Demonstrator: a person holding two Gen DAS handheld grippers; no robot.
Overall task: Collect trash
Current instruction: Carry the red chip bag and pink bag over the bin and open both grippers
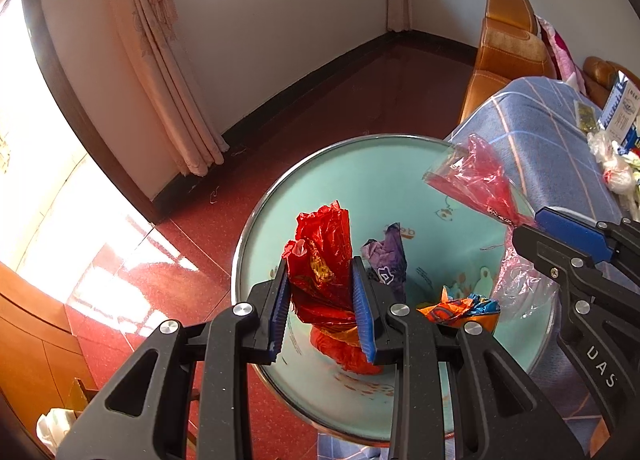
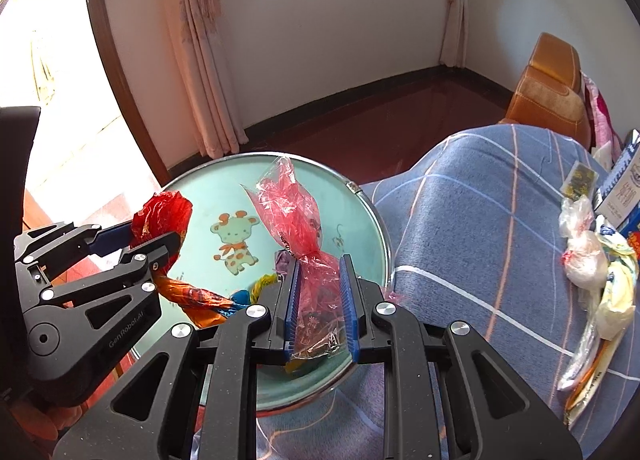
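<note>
My left gripper (image 1: 320, 292) is shut on a crumpled red wrapper (image 1: 320, 256) and holds it over the round teal basin (image 1: 360, 179). The wrapper also shows in the right wrist view (image 2: 160, 215), where the left gripper (image 2: 136, 240) reaches in from the left. My right gripper (image 2: 318, 300) is shut on a pink see-through plastic bag (image 2: 288, 211) above the basin (image 2: 224, 187). In the left wrist view the right gripper (image 1: 528, 227) holds the bag (image 1: 476, 175) at the basin's right rim. A purple wrapper (image 1: 388, 256) and an orange-blue wrapper (image 1: 456, 308) lie inside the basin.
A blue checked cloth (image 2: 480, 219) covers the surface to the right. On it lie more trash, white and yellow plastic bags (image 2: 600, 280) and a blue-white box (image 2: 624, 187). An orange chair (image 2: 548, 95) stands behind. Red tiled floor (image 1: 180, 244) and curtains (image 1: 168, 79) are to the left.
</note>
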